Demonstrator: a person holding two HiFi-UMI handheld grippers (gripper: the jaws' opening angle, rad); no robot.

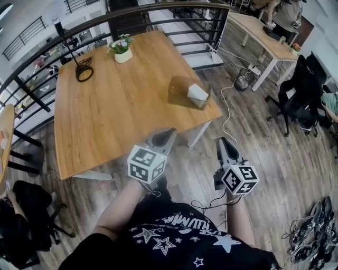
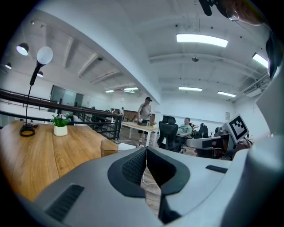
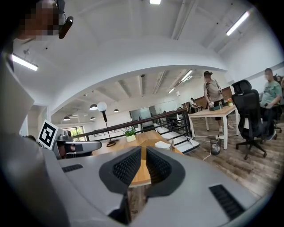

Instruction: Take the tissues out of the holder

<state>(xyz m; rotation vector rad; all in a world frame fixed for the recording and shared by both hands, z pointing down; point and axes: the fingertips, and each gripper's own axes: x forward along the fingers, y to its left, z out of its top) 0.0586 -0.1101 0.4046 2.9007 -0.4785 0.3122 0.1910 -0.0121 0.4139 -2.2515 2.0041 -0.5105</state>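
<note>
A clear tissue holder point(image 1: 182, 89) sits near the right edge of the wooden table point(image 1: 105, 116), with white tissue point(image 1: 198, 93) showing at its right end. Both grippers hang off the table's near side, short of the holder and apart from it. My left gripper point(image 1: 168, 133) is over the table's near right corner, and my right gripper point(image 1: 223, 141) is above the floor. In the left gripper view the holder point(image 2: 111, 147) lies beyond the shut, empty left gripper point(image 2: 146, 150). The right gripper view shows the holder point(image 3: 165, 144) far ahead of the right gripper point(image 3: 143, 150), whose pads stand almost together with nothing between them.
A potted plant point(image 1: 122, 48) and a black desk lamp point(image 1: 83, 71) stand at the table's far side, by a railing point(image 1: 158, 13). A white cable point(image 1: 228, 105) runs over the floor to the right. A second table point(image 1: 264, 37), office chairs point(image 1: 301, 92) and people are beyond.
</note>
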